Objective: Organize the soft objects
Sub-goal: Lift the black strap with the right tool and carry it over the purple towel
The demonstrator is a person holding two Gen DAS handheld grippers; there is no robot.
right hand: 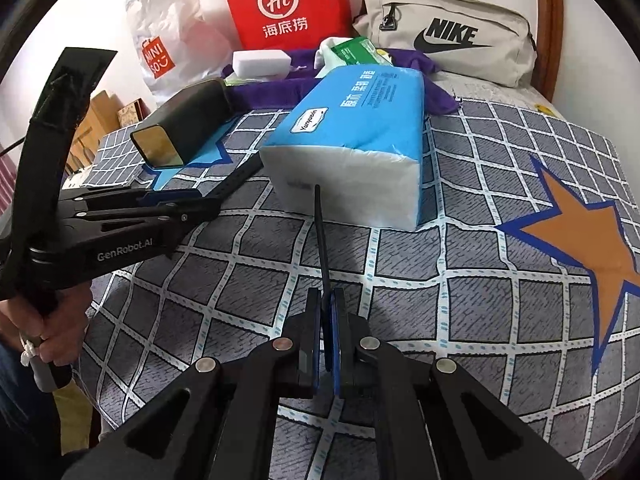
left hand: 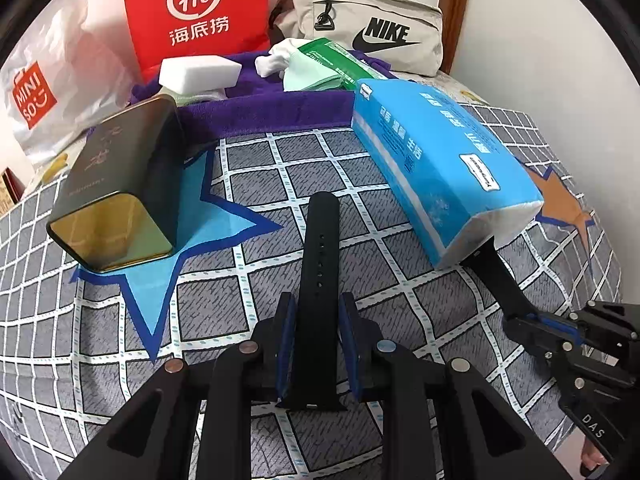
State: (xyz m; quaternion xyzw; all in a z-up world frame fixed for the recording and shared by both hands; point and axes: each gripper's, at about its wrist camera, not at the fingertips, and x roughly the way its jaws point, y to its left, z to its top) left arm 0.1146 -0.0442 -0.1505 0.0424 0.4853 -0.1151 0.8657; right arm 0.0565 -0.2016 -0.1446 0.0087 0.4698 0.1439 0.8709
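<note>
A black watch strap with holes [left hand: 320, 240] lies flat on the checked bedspread [left hand: 240, 320], its near end clamped between the blue pads of my left gripper [left hand: 318, 304], which is shut on it. A second black strap [left hand: 500, 280] runs out from under the blue tissue pack [left hand: 440, 160] to my right gripper [left hand: 520, 324]. The right wrist view shows that strap [right hand: 322, 240] edge-on, pinched in the shut right gripper [right hand: 326, 296], its far tip touching the tissue pack [right hand: 360, 132]. The left gripper [right hand: 208, 204] is at the left there.
A dark tin with a gold end [left hand: 120, 184] lies left on a blue star. Behind it, a purple towel [left hand: 260, 112] carries a white sponge [left hand: 196, 70] and a green packet [left hand: 328, 64]. A red bag [left hand: 196, 12], a Miniso bag [left hand: 48, 88] and a Nike pouch [left hand: 360, 20] line the wall.
</note>
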